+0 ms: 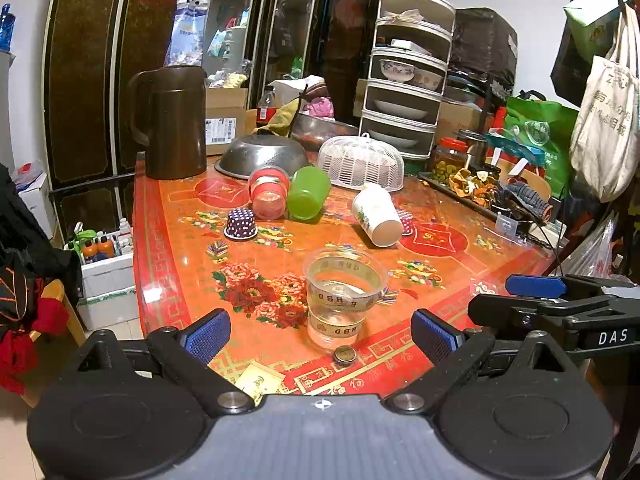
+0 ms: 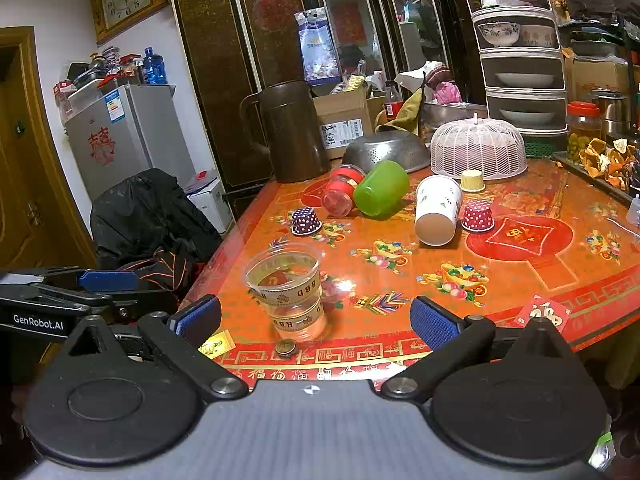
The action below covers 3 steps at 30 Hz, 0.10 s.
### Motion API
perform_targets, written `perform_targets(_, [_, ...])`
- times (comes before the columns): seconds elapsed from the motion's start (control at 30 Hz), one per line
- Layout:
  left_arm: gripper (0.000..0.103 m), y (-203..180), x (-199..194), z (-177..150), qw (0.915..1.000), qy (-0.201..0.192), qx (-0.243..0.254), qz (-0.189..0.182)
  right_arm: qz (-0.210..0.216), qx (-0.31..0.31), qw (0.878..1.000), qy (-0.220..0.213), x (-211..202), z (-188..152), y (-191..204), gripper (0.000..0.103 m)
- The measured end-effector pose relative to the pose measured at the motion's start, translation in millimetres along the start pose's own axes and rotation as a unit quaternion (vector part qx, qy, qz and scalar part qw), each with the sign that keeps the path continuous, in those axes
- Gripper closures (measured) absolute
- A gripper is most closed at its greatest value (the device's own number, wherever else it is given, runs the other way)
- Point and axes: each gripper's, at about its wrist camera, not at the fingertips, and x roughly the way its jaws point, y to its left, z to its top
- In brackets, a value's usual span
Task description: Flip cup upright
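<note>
A clear plastic cup (image 1: 340,296) with printed bands stands upright, mouth up, near the front edge of the red patterned table (image 1: 168,264); it also shows in the right wrist view (image 2: 290,290). My left gripper (image 1: 320,332) is open and empty, just in front of the cup, not touching it. My right gripper (image 2: 314,320) is open and empty, with the cup ahead and slightly left. A white paper cup (image 1: 378,214) (image 2: 436,210), a green cup (image 1: 308,192) (image 2: 380,188) and a red jar (image 1: 269,192) (image 2: 340,190) lie on their sides farther back.
Small dotted cups (image 1: 241,223) (image 2: 478,216) stand upside down. A coin (image 1: 345,355) lies by the clear cup. A brown jug (image 1: 172,120), a steel colander (image 1: 260,156), a white mesh food cover (image 1: 360,162) and a stacked dish rack (image 1: 408,76) crowd the back.
</note>
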Motion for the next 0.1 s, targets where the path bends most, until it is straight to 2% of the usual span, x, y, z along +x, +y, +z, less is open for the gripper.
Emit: perform_targets(0.1, [0.005,0.1,-3.6,-1.4,0.9998,-0.018,0.004,0.011,0.007,-0.003,1.0,-0.003,2.3,-2.7,1.7,0.001])
